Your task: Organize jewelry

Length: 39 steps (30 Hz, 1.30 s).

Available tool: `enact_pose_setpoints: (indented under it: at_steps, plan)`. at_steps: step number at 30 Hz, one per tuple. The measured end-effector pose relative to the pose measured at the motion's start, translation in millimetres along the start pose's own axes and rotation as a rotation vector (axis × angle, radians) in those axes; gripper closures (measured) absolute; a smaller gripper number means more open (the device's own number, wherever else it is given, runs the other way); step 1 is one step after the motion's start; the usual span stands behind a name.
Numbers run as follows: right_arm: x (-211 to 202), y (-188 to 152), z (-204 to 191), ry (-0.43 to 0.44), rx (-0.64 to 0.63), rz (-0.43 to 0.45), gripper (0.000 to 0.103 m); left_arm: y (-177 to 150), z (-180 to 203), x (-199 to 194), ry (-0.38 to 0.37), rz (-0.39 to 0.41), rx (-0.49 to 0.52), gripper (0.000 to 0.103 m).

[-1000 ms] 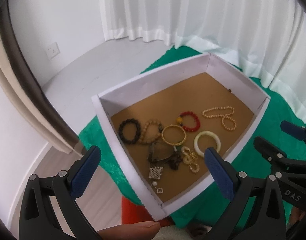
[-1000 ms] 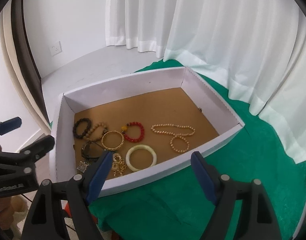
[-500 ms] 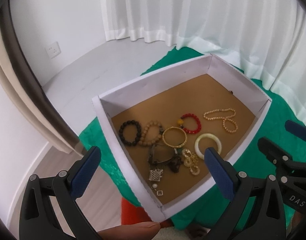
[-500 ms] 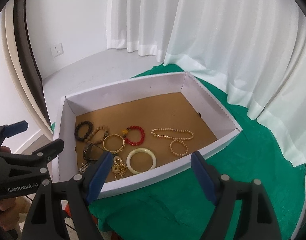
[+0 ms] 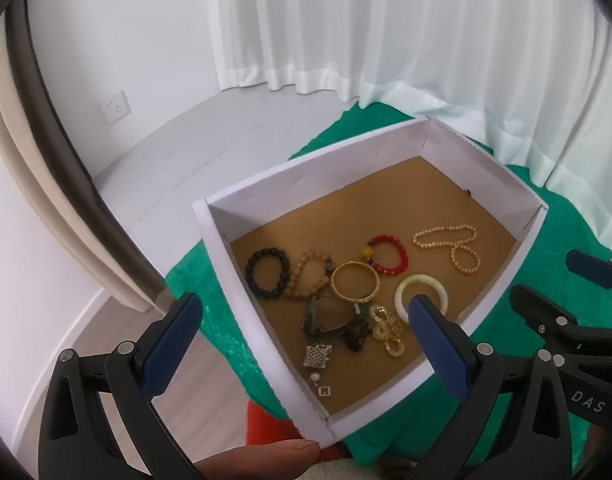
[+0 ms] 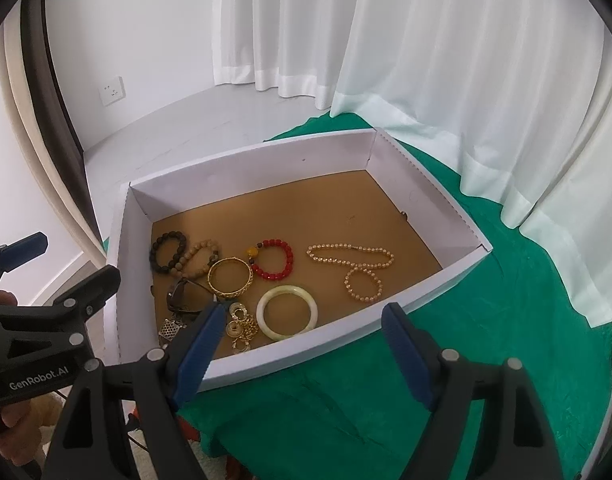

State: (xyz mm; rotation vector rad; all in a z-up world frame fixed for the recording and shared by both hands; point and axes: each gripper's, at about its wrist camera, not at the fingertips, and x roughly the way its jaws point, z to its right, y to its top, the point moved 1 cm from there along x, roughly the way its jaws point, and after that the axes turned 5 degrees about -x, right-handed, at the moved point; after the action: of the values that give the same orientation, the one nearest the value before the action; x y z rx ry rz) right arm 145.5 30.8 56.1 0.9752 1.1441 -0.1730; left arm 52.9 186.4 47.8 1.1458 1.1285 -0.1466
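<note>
Both claws are spread and empty; the jade bangle lies flat in the box, directly ahead of the right claw, the nearer one.

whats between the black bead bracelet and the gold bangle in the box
A tan wooden-bead bracelet lies between the black bead bracelet and the gold bangle; both wrist views show it.

Right gripper partly hides gold earrings, perhaps.

Glossy gold metal bangle, matt white card box, green cloth
</note>
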Motion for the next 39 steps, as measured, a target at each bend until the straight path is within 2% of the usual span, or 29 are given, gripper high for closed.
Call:
enact_pose_setpoints:
  at_steps: [39]
  plan:
    - [1.8,0.2,0.0,-0.015,0.006,-0.011,0.021,-5.8,0.9,-0.3,0.023,-0.01,-0.018,0.001]
